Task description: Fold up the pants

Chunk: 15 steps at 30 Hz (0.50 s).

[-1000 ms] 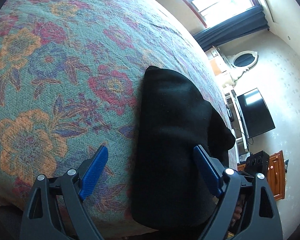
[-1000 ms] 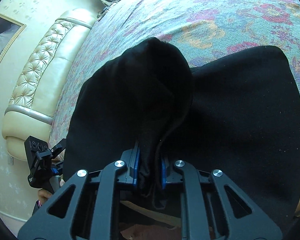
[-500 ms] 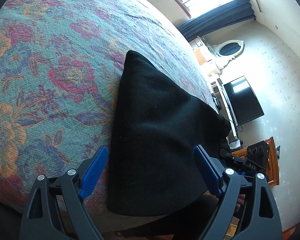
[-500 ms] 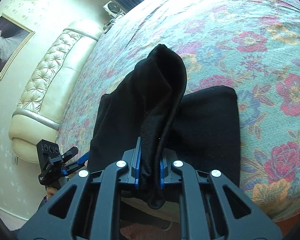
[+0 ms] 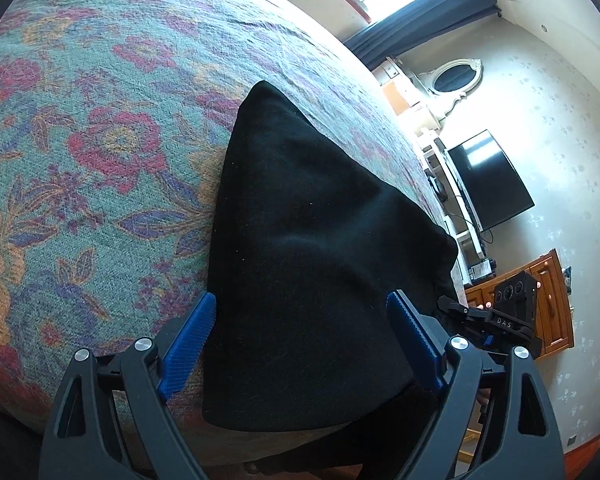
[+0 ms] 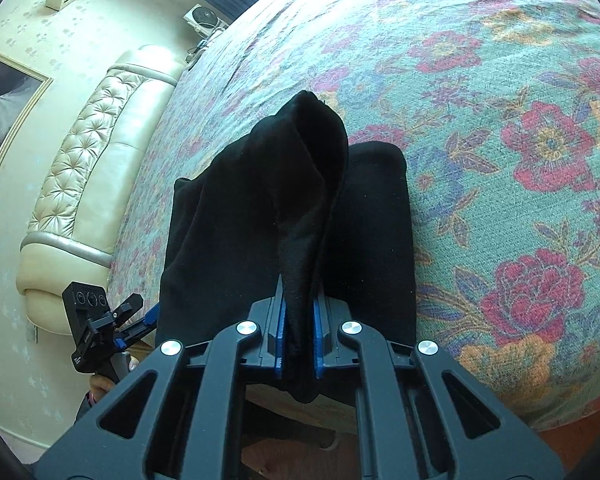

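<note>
Right gripper (image 6: 298, 340) is clamped on a raised fold of the black pants (image 6: 284, 216), centre frame on the floral bed (image 6: 500, 80). Left gripper (image 5: 300, 344) hovers, fingers apart. Mid-fold, I'd say; next, lay that flap flat.

The black pants (image 6: 292, 216) hide the bedspread (image 6: 500, 160) beneath them.

One pants (image 5: 308, 248), two grippers (image 5: 304, 344)
</note>
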Motion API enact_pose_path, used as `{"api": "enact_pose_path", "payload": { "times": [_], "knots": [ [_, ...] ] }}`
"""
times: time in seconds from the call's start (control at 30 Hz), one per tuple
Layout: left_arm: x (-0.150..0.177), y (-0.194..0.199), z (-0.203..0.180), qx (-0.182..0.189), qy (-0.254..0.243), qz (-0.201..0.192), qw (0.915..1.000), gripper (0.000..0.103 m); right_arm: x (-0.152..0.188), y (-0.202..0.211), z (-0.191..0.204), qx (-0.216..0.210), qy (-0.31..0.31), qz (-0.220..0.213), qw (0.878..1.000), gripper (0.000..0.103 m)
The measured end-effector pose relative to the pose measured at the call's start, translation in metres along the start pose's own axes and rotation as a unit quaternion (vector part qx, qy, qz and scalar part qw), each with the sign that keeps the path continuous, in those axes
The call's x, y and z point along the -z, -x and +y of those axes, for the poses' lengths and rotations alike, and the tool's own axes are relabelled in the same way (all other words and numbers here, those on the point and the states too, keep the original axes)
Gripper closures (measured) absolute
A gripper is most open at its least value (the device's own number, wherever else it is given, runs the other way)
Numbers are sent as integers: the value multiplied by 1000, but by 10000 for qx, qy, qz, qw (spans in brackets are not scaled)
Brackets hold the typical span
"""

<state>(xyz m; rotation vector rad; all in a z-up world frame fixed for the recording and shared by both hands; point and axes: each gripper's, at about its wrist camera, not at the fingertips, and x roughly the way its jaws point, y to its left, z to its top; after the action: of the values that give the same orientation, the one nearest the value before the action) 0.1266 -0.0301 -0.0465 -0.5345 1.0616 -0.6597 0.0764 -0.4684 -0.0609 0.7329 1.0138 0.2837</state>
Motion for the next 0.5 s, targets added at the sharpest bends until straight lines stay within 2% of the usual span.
{"api": "enact_pose_path", "payload": {
  "times": [0.1, 0.13, 0.2, 0.23, 0.33, 0.4, 0.43, 0.5],
  "knots": [
    [2, 3, 4, 35, 91, 54, 9999, 17, 1, 1, -5, -107, -105, 149, 9998, 80],
    [2, 3, 7, 71, 143, 89, 9998, 17, 3, 4, -6, -30, -73, 139, 9999, 66],
    [2, 5, 13, 145, 277, 157, 9994, 17, 9, 7, -8, -131, -66, 234, 9996, 56],
    [3, 5, 15, 174, 341, 203, 9991, 17, 12, 8, -9, -193, -95, 273, 9994, 55],
    [7, 2, 15, 140, 352, 356, 9986, 17, 20, 10, -11, -293, -62, 351, 9989, 55],
    [11, -2, 11, 27, 193, 440, 9988, 17, 22, 10, -14, -305, -72, 336, 9989, 66],
    [12, -5, 9, -32, 100, 494, 9987, 17, 24, 8, -15, -324, -41, 417, 9986, 84],
    [17, -9, 5, -119, -47, 541, 9985, 17, 26, 7, -15, -298, 79, 492, 9983, 90]
  ]
}}
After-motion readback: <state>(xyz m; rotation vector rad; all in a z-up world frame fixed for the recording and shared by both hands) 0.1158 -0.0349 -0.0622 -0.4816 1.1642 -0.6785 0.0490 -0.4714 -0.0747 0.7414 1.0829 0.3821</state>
